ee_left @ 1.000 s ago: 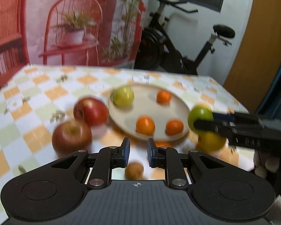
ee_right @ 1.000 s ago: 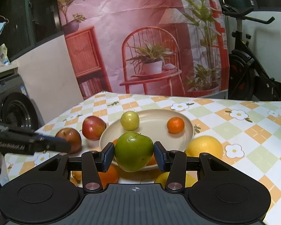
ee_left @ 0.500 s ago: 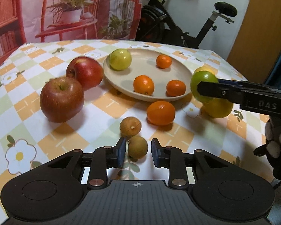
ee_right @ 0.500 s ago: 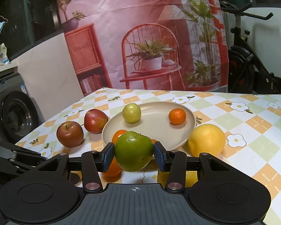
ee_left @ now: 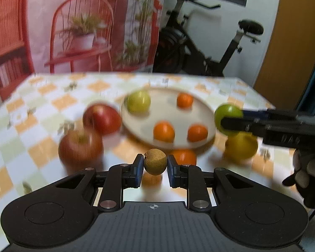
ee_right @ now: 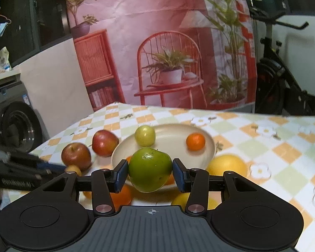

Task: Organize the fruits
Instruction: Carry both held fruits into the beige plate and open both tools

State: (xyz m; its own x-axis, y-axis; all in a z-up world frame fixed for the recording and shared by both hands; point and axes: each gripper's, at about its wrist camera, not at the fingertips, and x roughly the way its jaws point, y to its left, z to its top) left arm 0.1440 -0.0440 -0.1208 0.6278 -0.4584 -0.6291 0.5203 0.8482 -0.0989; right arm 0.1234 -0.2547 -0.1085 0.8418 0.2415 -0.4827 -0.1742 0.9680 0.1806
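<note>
Holding two fruits at once, I go left to right. My left gripper is closed on a small brown fruit, round, rough and matt, with a tiny stem nub at its upper left; it sits between the blue pads, lifted clear of the tablecloth. My right gripper is clamped on a green fruit, glossy and slightly lumpy, wide enough to keep the jaws partly spread, held low just in front of the plate.

Left view only: two oranges at the plate's near side, a third orange on the cloth just below the rim, and the person's gloved hand under the right gripper. Its table is motion-blurred; the brown fruit is sharp.

Right view only: a washing machine at far left and a second small brown fruit on the cloth beside the nearer apple.

Both views: two red apples left of the plate, a yellow-green fruit and a small orange on the plate, a yellow citrus to its right.
</note>
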